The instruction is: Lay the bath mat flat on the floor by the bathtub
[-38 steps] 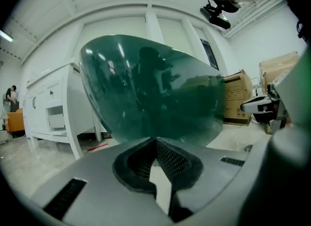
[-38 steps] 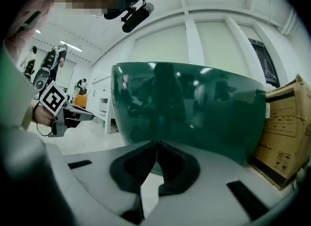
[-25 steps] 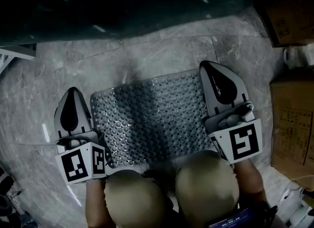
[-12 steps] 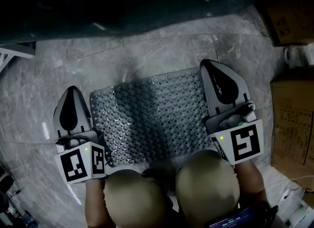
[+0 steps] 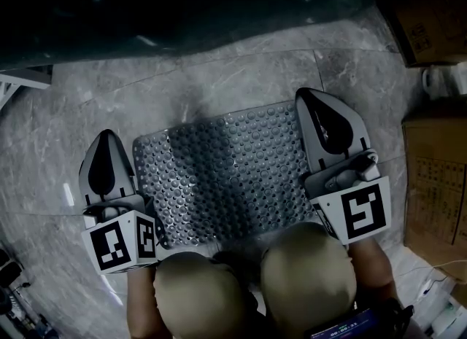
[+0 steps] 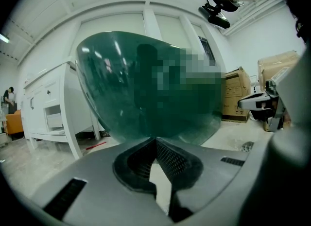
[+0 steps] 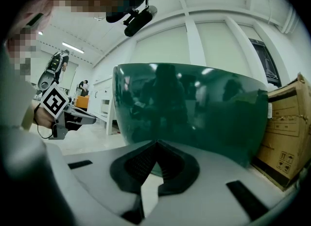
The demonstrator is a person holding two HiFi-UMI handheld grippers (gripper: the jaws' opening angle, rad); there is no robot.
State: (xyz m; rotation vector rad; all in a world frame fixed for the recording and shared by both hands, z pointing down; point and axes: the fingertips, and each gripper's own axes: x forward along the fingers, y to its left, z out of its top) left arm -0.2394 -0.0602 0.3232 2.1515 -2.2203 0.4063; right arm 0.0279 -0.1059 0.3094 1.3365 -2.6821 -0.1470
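The bath mat [image 5: 222, 177], grey and covered in round bumps, lies spread flat on the marble floor [image 5: 241, 75]. Its far edge faces the dark green bathtub [image 5: 182, 9], with a strip of bare floor between them. Its near edge reaches the person's 2 knees [image 5: 197, 297].

The left gripper [image 5: 108, 141] sits just beside the mat's left edge. Its 2 jaws are closed tip to tip with nothing between them, and only pale floor shows through the gap behind the tips. The right gripper [image 5: 310, 104] lies over the mat's right edge. Its jaws also meet at the tips and are empty.

Both gripper views look straight at the bathtub's curved side. Cardboard boxes [image 5: 434, 184] stand at the right, and a white cabinet [image 6: 48, 103] stands left of the bathtub.
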